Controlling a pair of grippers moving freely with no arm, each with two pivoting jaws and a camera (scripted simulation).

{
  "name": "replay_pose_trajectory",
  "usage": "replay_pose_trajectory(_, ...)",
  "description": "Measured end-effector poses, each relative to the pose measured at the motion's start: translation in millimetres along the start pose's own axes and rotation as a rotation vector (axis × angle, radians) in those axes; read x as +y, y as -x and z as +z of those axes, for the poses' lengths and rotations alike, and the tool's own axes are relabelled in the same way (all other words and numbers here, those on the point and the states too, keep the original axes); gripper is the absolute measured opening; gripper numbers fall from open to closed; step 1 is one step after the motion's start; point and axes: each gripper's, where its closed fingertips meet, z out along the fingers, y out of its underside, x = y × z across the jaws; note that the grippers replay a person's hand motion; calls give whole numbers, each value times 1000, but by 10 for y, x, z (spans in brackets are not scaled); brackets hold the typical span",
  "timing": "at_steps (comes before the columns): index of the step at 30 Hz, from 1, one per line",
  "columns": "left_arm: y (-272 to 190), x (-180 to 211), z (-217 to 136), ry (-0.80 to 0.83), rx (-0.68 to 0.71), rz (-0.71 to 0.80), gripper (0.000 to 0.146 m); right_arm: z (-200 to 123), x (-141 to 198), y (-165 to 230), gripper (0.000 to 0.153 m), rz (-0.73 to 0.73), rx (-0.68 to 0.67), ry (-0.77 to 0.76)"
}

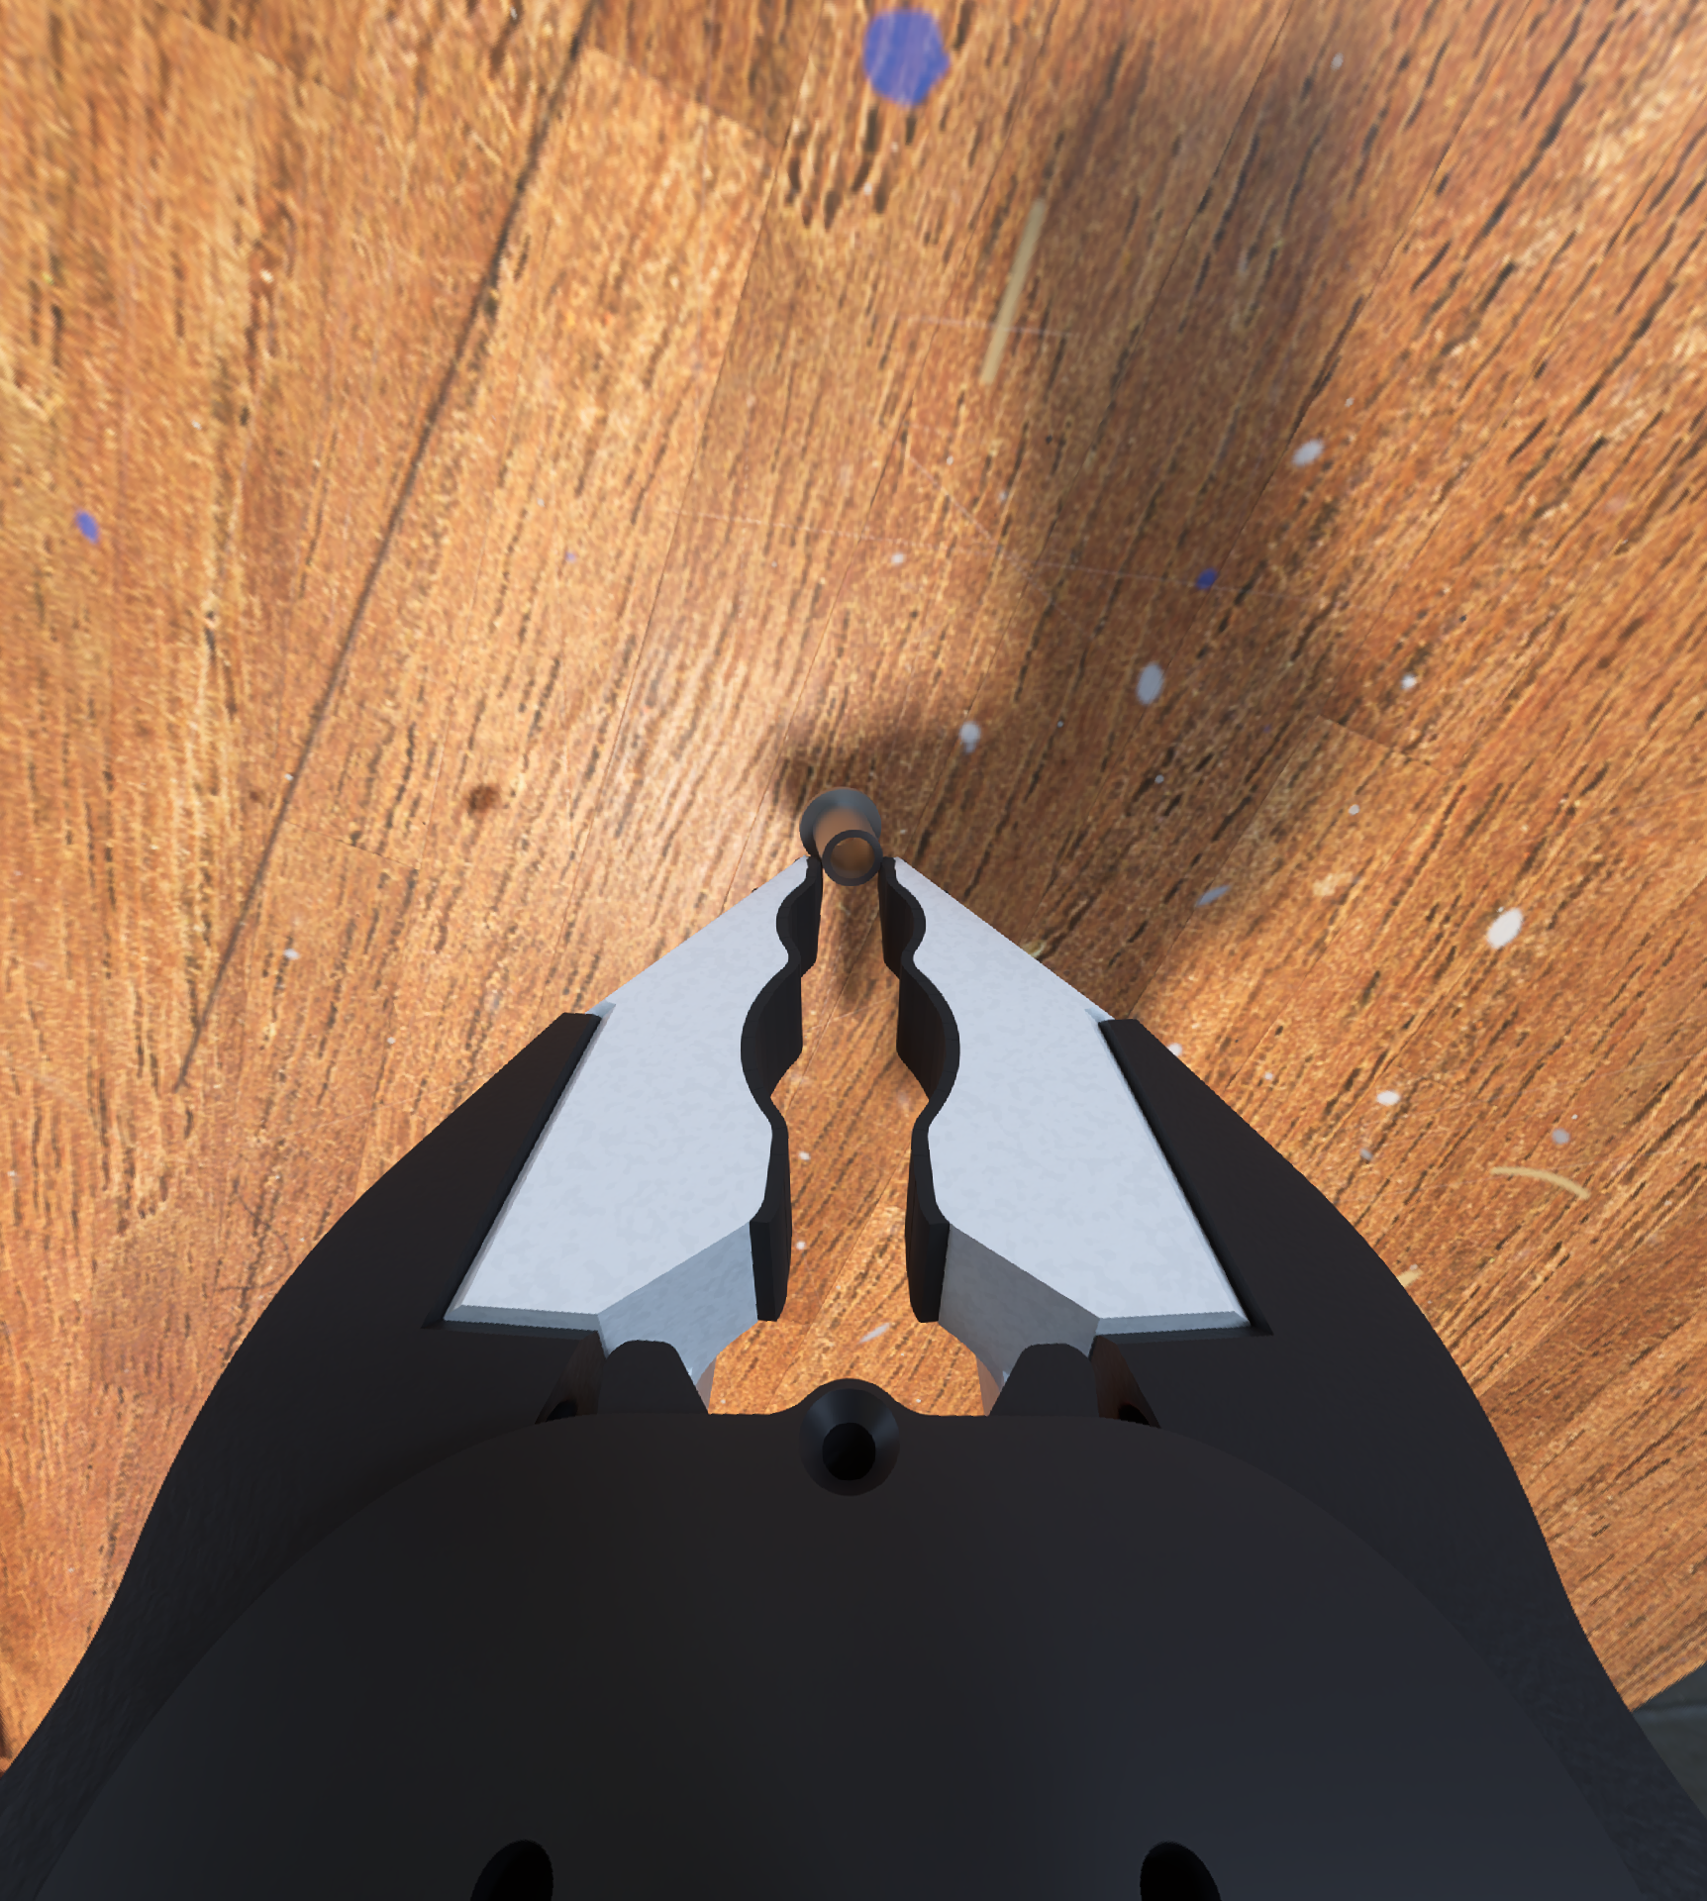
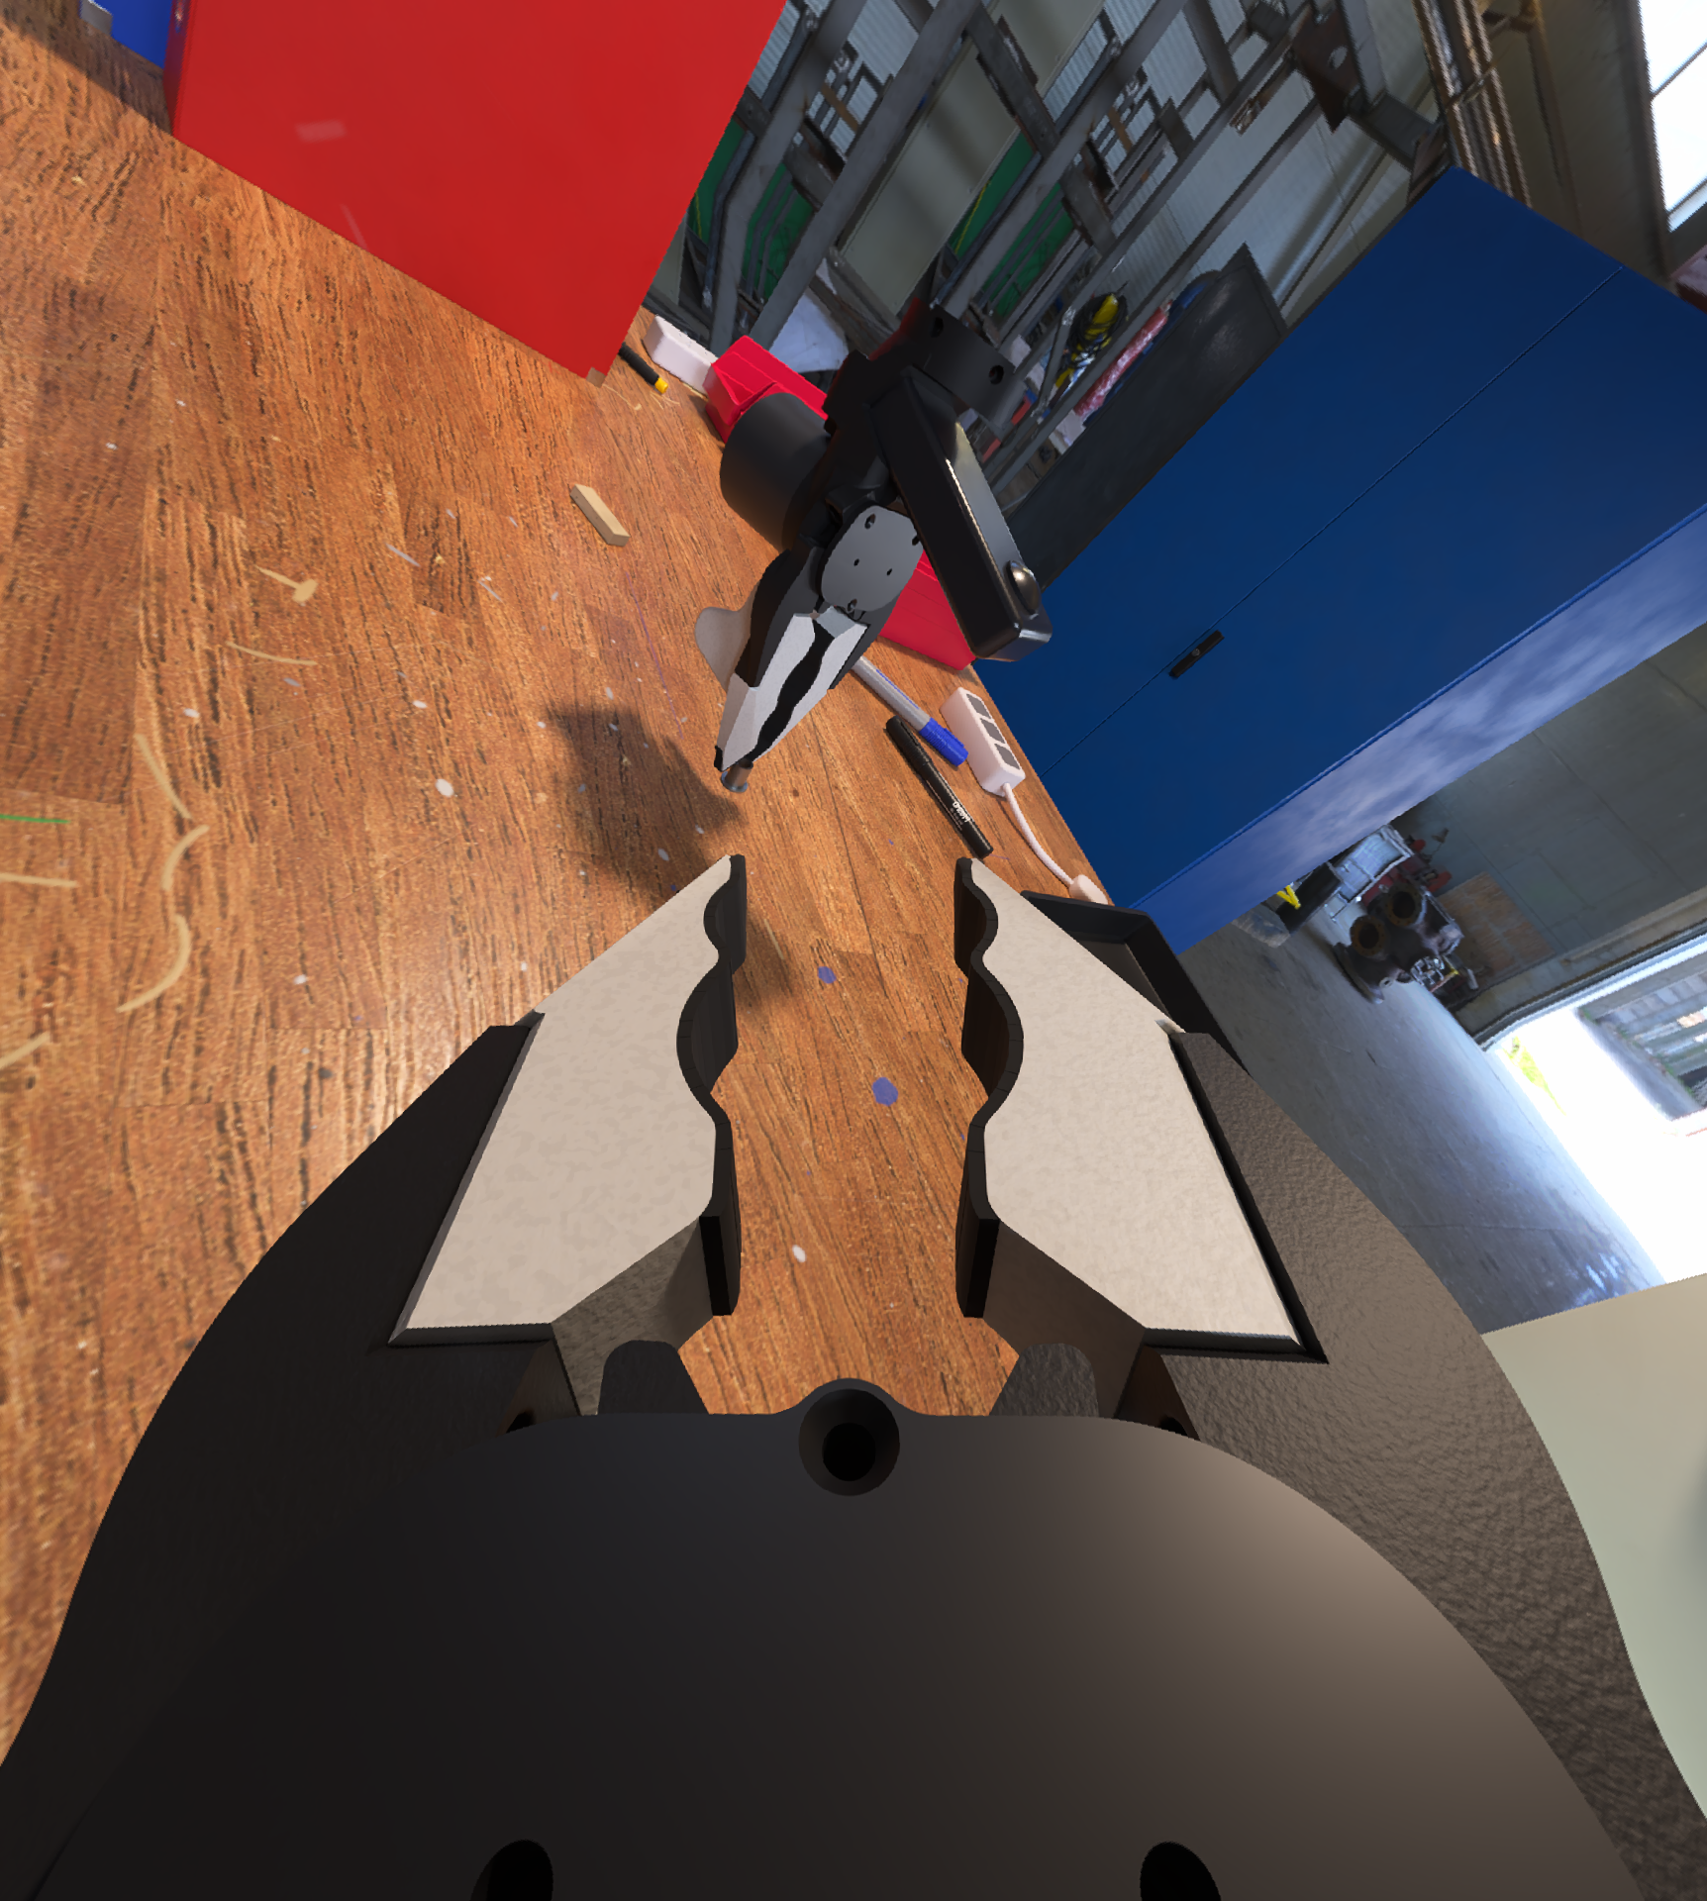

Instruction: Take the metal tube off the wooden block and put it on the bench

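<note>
My left gripper (image 1: 849,872) points down at the wooden bench (image 1: 366,514) and is shut on the small metal tube (image 1: 849,852), pinched between the fingertips and seen end-on. In the right wrist view the left gripper (image 2: 732,763) stands steeply over the bench (image 2: 212,669), and the tube (image 2: 734,784) sticks out below its tips, upright, at or just above the surface; I cannot tell if it touches. My right gripper (image 2: 849,874) is open and empty, low over the bench, nearer than the left one. A small tan wooden piece (image 2: 600,512) lies farther back.
A red box (image 2: 479,154) stands at the back and a blue cabinet (image 2: 1395,514) beyond the bench's right edge. Near that edge lie a black marker (image 2: 937,787), a blue-capped pen (image 2: 916,720) and a white adapter (image 2: 983,743). A red bin (image 2: 757,375) is behind the left gripper.
</note>
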Motion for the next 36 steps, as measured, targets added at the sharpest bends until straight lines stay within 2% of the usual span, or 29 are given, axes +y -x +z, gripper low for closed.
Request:
replay_pose_trajectory(6, 12, 131, 104, 44, 54, -17, 11, -29, 18, 62, 41, 6, -14, 4)
replay_pose_trajectory(16, -36, 217, 91, 25, 129, -53, 11, 31, -26, 117, 40, -4, -41, 9)
replay_pose_trajectory(18, -23, 233, 54, 12, 126, -65, 32, 30, -63, 145, 40, -6, -47, 2)
replay_pose_trajectory(20, -32, 245, 0, -9, 148, -87, 42, 33, -90, 175, 40, -9, -57, 3)
replay_pose_trajectory(24, -17, 276, -199, -53, 159, -135, 47, 47, -118, 216, 40, -25, -67, 14)
replay_pose_trajectory(29, 35, 364, -707, -151, 130, -172, 47, 87, -166, 247, 40, -25, -79, 4)
replay_pose_trajectory(33, 221, 641, -1042, -178, 56, -225, 46, 152, -181, 277, 40, -28, -95, 0)
replay_pose_trajectory(36, 328, 902, -1129, -168, 58, -296, 45, 198, -186, 300, 40, -37, -107, 6)
